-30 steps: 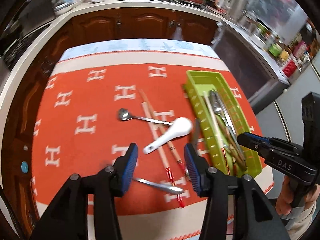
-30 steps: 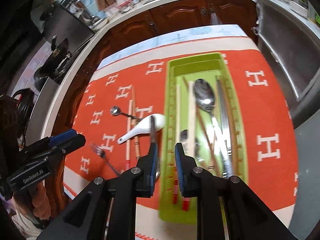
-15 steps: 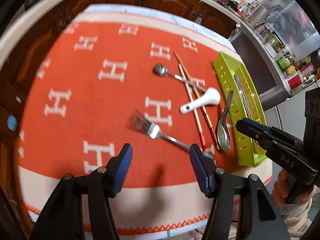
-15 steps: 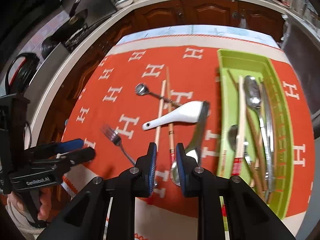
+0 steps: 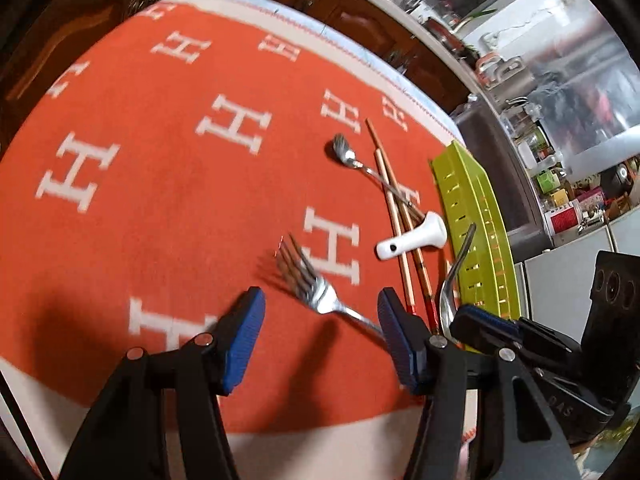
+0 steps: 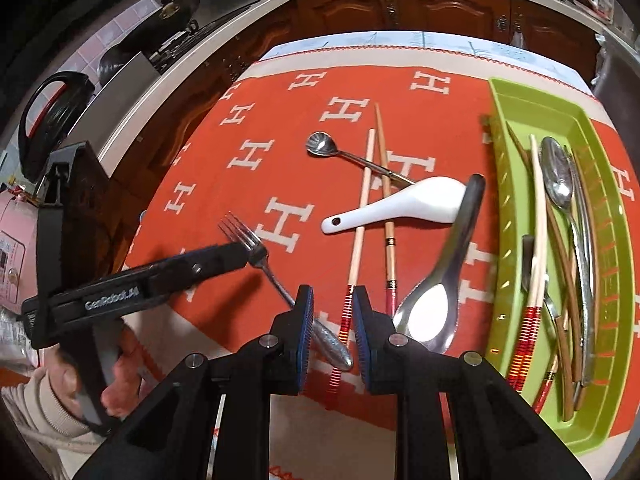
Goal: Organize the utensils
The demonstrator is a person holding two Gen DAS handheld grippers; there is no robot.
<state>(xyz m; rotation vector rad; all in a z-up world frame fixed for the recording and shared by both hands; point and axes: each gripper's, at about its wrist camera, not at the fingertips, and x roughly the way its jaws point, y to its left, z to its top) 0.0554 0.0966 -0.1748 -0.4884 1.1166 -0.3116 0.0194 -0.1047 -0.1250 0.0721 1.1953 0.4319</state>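
A steel fork (image 5: 316,292) (image 6: 256,256) lies on the orange cloth, tines away from me. My left gripper (image 5: 322,344) is open and straddles its handle, low over the cloth. My right gripper (image 6: 333,332) is open with a narrow gap, empty, above the striped end of a chopstick (image 6: 358,232). A large steel spoon (image 6: 440,280) lies just right of it. A white ceramic spoon (image 6: 396,204) (image 5: 416,238) rests across two chopsticks. A small teaspoon (image 6: 324,146) (image 5: 348,156) lies farther back. The green tray (image 6: 504,120) (image 5: 472,208) at the right holds several utensils.
The orange cloth with white H marks (image 5: 160,200) covers the table. Wooden cabinets (image 6: 400,4) and a counter stand beyond the far edge. A wok and stove (image 6: 176,4) are at the far left. The near table edge is right below both grippers.
The left gripper has dropped lower and closer to the fork and now straddles its handle. The right gripper let go of the large spoon earlier and has shifted left over the chopstick.
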